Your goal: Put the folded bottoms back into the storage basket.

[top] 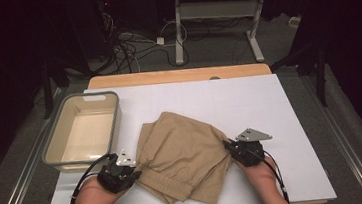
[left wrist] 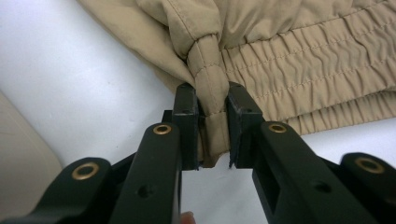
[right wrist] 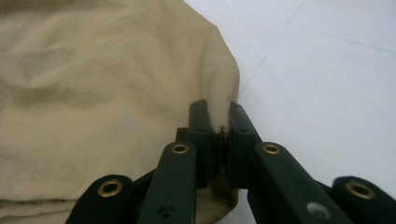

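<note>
Down at the near edge of the white board [top: 269,98], tan shorts [top: 181,154] lying folded and bunched, roughly dead centre between both hands. Left gripper [top: 134,171] sitting at about 9 o'clock of the pile, clamped on the gathered end of the elastic waistband [left wrist: 212,84], cloth squeezed tight between the jaws and puckered up right above them in the left gripper view. Right gripper [top: 227,145] over at about 3 o'clock, also clenched, pinching a folded corner of the plainer fabric [right wrist: 219,88], no daylight between pads and cloth in the right gripper view.

So, both ends grabbed, pretty much level with each other. Long axis of the shorts running 9 to 3 across the board, straight from one gripper to the other, with the slack heaped in the middle and a bit spilling toward 6. Neither hand really nearer than the other, each already at its own end. Guessing the next bit is a lift or a pull apart along that same 9-to-3 line to get the thing flat or folded, so keeping both grips even seems to be the whole game here. Could slip on the right side first, since that corner looks thinner than the chunky waistband.

Clear bin [top: 115,118] parked at about 10 o'clock of the shorts, just beyond the left gripper, nothing in it as far as visible.
</note>
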Demonstrator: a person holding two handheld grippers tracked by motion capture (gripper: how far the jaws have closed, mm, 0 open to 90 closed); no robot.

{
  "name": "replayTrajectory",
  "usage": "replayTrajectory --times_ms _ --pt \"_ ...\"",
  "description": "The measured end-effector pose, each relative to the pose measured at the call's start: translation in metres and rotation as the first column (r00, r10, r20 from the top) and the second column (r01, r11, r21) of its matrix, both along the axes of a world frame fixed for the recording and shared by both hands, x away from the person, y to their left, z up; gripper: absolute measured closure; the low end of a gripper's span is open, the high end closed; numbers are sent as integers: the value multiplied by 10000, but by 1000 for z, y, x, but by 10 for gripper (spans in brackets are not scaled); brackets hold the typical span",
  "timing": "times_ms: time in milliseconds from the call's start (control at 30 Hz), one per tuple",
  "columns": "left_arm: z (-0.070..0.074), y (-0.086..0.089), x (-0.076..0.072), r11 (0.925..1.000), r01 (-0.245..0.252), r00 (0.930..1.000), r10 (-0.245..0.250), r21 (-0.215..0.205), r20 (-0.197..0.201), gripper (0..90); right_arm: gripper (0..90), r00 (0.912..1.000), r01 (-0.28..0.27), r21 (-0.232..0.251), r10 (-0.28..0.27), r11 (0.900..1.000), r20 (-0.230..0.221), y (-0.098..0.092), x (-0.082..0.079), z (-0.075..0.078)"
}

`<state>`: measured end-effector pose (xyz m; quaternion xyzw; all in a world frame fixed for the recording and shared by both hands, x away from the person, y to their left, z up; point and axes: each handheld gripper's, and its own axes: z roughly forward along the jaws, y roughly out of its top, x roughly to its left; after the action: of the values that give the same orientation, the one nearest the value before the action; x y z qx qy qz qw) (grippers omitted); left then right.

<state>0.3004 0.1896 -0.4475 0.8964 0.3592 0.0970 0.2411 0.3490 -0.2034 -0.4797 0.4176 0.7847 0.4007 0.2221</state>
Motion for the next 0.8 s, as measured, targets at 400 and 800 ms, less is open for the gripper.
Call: replayTrajectory --times_ms 400,800 --pt "7 -10 21 9946 284 9861 -116 998 -1656 748 847 10000 25 12 -25 10000 14 0 -1 -1" --pt "4 -11 38 9929 408 9607 -83 1114 -2774 748 848 9997 -19 -203 24 9998 246 1 -2 -2"
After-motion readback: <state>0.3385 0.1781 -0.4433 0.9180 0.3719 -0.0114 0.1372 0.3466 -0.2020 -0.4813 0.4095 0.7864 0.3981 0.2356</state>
